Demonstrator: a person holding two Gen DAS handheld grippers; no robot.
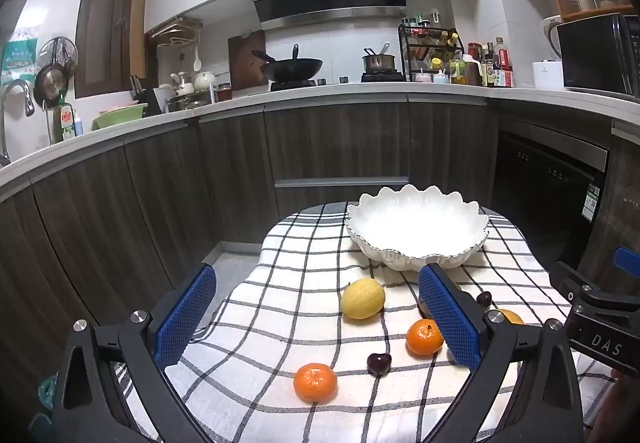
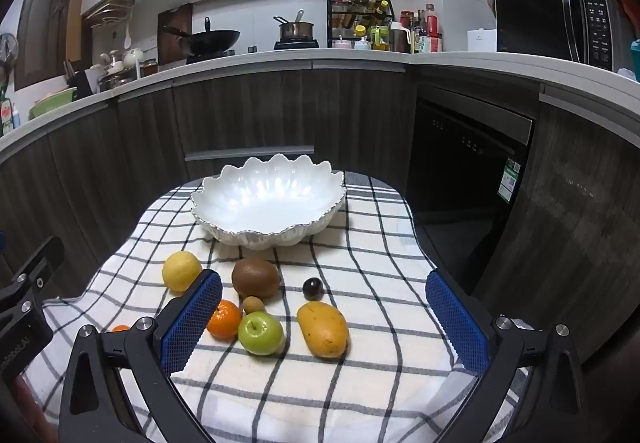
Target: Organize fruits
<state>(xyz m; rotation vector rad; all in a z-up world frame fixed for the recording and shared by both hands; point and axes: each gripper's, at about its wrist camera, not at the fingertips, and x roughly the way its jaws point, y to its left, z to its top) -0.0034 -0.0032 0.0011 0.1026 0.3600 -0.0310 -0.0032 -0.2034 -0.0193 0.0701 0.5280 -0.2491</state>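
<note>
Across the back of the kitchen runs a long white counter (image 2: 360,57) over dark wood cabinets, carrying a wok (image 2: 212,39), a small pot (image 2: 296,29), a rack of bottles (image 2: 360,17) and a microwave (image 2: 560,23). Nearer, a small table is covered by a checked cloth (image 2: 360,383), white with dark lines. On the far part of the cloth stands a white bowl (image 2: 268,199) with a scalloped rim, holding nothing. All the fruit lies on the cloth in front of the bowl. A mango (image 2: 323,329) lies to the right, and a brown kiwi (image 2: 255,277) sits just ahead of the bowl. A lemon (image 2: 181,270) lies to the left of the kiwi. A green apple (image 2: 260,333) rests beside the mango, touching an orange mandarin (image 2: 225,319) on its left. A 2nd mandarin (image 1: 315,382) lies apart, nearest the left side. A small kiwi (image 2: 253,304) sits between the apple and the big kiwi. 2 dark cherries are there: 1 cherry (image 2: 312,288) beyond the mango, the other cherry (image 1: 378,363) near the 2nd mandarin. The left gripper (image 1: 318,317) hovers with its blue fingers (image 1: 186,317) wide apart, holding nothing. The right gripper (image 2: 324,321) hovers over the fruit with fingers equally apart, clamped on nothing.
</note>
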